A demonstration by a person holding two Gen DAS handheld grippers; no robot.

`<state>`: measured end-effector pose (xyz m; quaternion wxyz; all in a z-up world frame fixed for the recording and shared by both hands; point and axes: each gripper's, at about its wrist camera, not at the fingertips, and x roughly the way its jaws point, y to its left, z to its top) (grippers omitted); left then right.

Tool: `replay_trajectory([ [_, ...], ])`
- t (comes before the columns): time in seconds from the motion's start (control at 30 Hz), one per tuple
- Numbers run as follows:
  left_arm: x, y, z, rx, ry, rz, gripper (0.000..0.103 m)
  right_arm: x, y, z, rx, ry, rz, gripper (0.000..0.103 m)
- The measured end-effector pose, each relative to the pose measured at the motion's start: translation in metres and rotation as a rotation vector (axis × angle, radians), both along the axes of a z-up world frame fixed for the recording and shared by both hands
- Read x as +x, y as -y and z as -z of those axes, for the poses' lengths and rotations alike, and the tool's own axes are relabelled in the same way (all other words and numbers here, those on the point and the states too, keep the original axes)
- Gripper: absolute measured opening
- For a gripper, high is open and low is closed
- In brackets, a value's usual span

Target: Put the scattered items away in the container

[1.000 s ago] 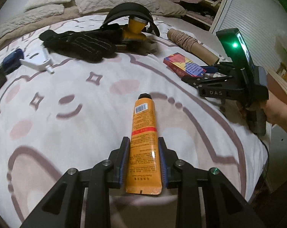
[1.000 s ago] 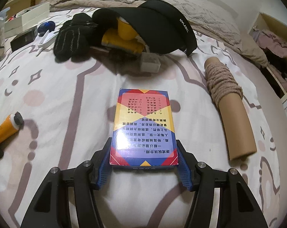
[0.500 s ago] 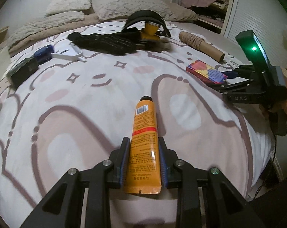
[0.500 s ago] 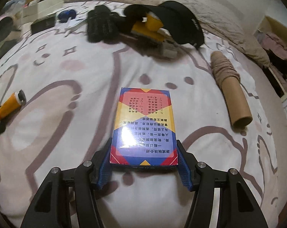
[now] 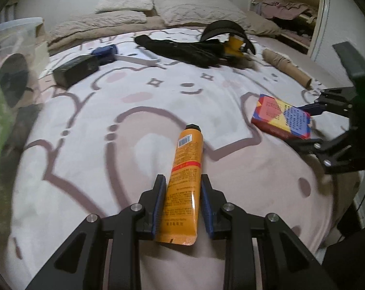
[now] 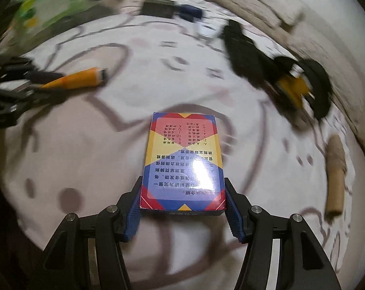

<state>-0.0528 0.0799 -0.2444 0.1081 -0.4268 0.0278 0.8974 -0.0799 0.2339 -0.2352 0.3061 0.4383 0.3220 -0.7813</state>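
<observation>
My left gripper (image 5: 182, 194) is shut on an orange tube (image 5: 186, 174) with a black cap and holds it above the bed. My right gripper (image 6: 182, 201) is shut on a red, yellow and blue card box (image 6: 183, 162), also lifted off the bed. The card box (image 5: 281, 116) and right gripper (image 5: 332, 125) show at the right of the left wrist view. The orange tube (image 6: 73, 82) shows at the left of the right wrist view. A clear plastic container (image 5: 10, 55) stands at the far left, off the bed.
On the white patterned bedspread (image 5: 110, 145) lie black gloves (image 5: 182, 48), a black visor (image 5: 225, 29), a yellow item (image 5: 234, 46), a cardboard roll (image 5: 286, 65), a black box (image 5: 76, 70), a blue item (image 5: 105, 52) and a white tool (image 5: 139, 59). Pillows lie at the back.
Both grippers have risen and pulled back from the bed with their items. Both views have swung left, bringing the clear container into view.
</observation>
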Motion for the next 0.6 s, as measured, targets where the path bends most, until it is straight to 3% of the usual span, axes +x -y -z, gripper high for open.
replay_trajectory([
  [0.17,0.009,0.021,0.000,-0.013,-0.001,-0.055,0.028,0.024,0.027,-0.003,-0.009,0.048,-0.146,0.061],
  [0.27,0.013,0.031,0.001,0.018,0.003,-0.077,0.029,0.038,0.038,0.000,0.033,0.033,-0.229,0.062],
  [0.37,0.015,0.036,0.002,0.047,0.010,-0.083,0.030,0.042,0.041,0.001,0.062,0.011,-0.243,0.062],
  [0.43,0.015,0.036,0.002,0.069,0.015,-0.078,0.036,0.036,0.039,0.002,0.056,0.025,-0.212,0.067],
  [0.5,0.016,0.037,0.002,0.109,0.019,-0.065,0.062,0.031,0.035,0.005,0.061,0.003,-0.163,0.089],
  [0.57,0.018,0.036,0.002,0.124,0.015,-0.059,0.075,0.024,0.031,0.007,0.056,0.020,-0.122,0.096],
  [0.6,0.018,0.035,0.002,0.121,0.012,-0.056,0.076,0.020,0.029,0.008,0.046,0.042,-0.099,0.099],
])
